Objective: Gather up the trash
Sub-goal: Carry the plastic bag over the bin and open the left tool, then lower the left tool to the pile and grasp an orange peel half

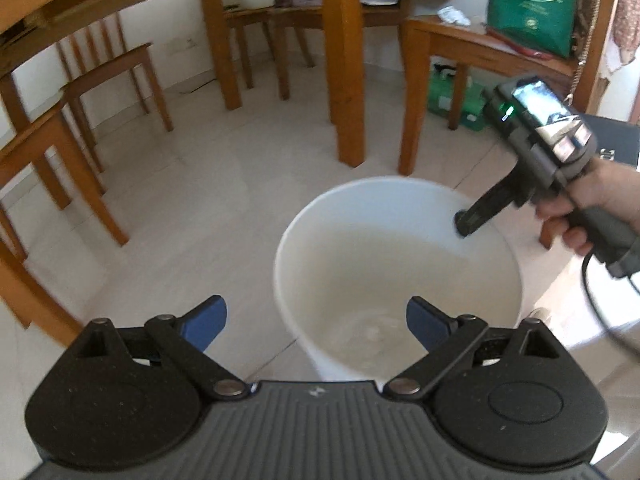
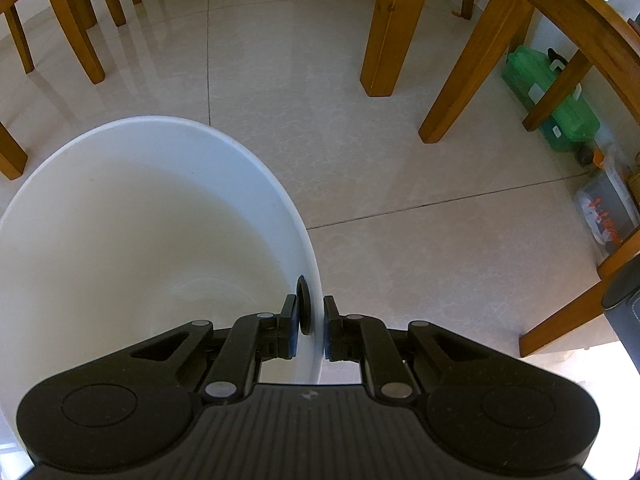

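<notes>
The white bin [image 1: 400, 264] stands on the tiled floor beside the table leg [image 1: 344, 80], something pale and blurred at its bottom. The right gripper [image 2: 311, 326] pinches its rim; the left gripper [image 1: 316, 320] hangs wide open, empty, over the bin's near edge. Collecting looks barely started.

One bucket [image 1: 400, 240], perhaps four chairs [image 1: 116, 68]

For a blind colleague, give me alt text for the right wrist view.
The right gripper is shut on the rim of a white bucket, one jaw inside the wall and one outside. Beyond lie pale floor tiles, wooden furniture legs and a green box.
</notes>
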